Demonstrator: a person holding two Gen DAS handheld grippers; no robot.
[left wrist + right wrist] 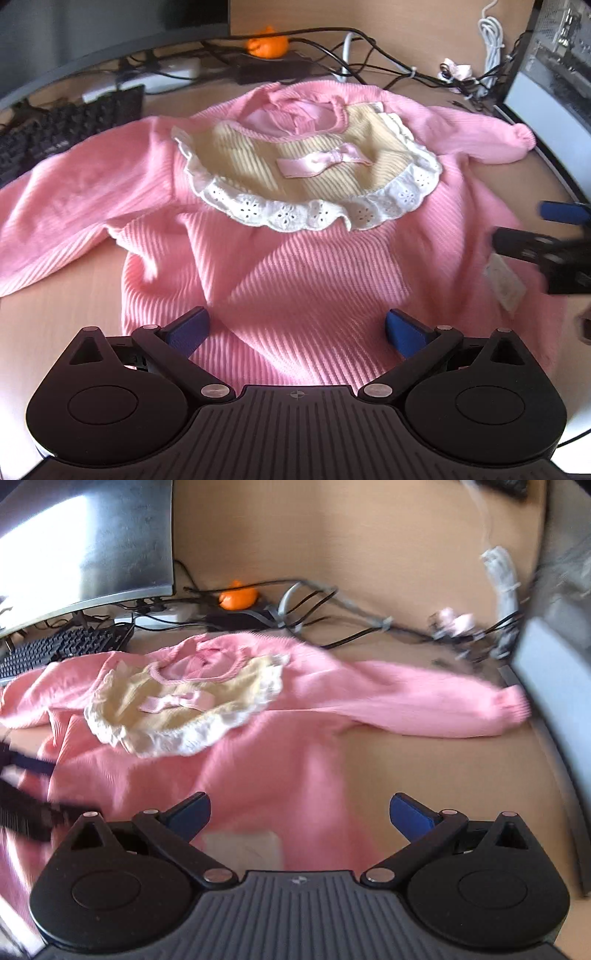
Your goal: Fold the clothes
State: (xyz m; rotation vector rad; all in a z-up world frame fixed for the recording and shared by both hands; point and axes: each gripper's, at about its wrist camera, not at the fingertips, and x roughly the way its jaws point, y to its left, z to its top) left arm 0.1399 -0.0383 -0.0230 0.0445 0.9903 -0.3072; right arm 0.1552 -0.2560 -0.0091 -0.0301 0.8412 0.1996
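A pink ribbed sweater (pixel 303 280) lies flat on the desk, front up, with a yellow bib collar (pixel 317 166) edged in white lace and a pink bow (pixel 325 159). Both sleeves spread sideways; the right sleeve (pixel 424 709) reaches toward a monitor base. My left gripper (pixel 295 328) is open above the sweater's lower hem, nothing between its blue pads. My right gripper (pixel 299 812) is open over the sweater's right lower part, near a white care label (pixel 243 845). The right gripper (pixel 532 229) also shows at the right edge of the left wrist view.
A black keyboard (pixel 55 129) sits at the left. An orange fruit (pixel 266 46) and tangled cables (pixel 369 55) lie behind the sweater. A monitor (pixel 85 546) stands back left and a second screen's base (pixel 546 686) at the right.
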